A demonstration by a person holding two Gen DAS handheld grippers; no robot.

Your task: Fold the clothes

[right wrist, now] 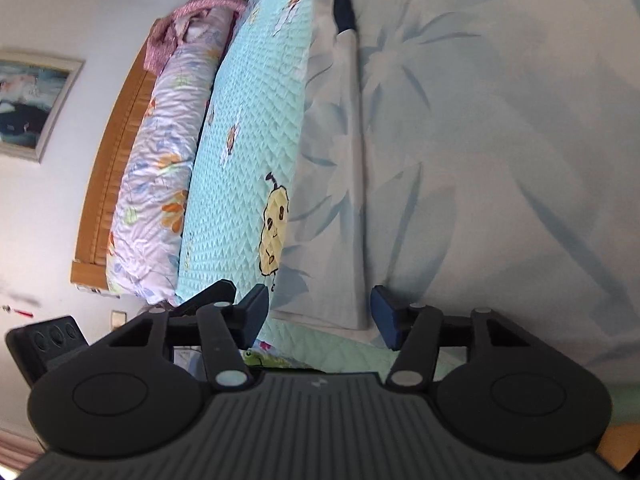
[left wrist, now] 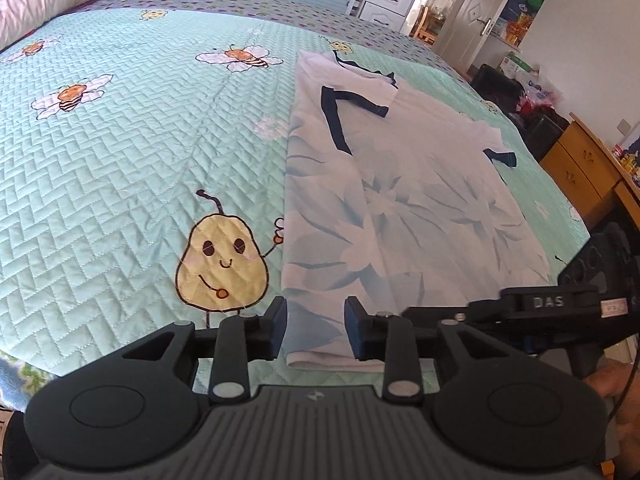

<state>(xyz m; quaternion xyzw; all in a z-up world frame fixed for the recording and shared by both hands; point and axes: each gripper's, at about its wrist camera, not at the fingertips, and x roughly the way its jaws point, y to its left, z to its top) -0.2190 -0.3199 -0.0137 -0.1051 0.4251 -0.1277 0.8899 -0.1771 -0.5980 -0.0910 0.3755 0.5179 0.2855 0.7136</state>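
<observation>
Shirt (left wrist: 400, 200) at frame centre already folded in along its left side, right sleeve still out; left gripper (left wrist: 316, 326) narrowly parted, right gripper (right wrist: 318, 316) wider, both empty.

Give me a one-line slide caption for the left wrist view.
Left tongs open over the near hem of a partly folded floral shirt on a quilted bedspread.

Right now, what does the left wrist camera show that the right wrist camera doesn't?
Only the left wrist view shows the shirt's navy-trimmed sleeves, the wooden desk, the grey door and the right gripper's body. Only the right wrist view shows the wooden headboard and a framed picture. Both show the floral shirt, the green quilt, its pear cartoon and the rolled floral bedding.
</observation>
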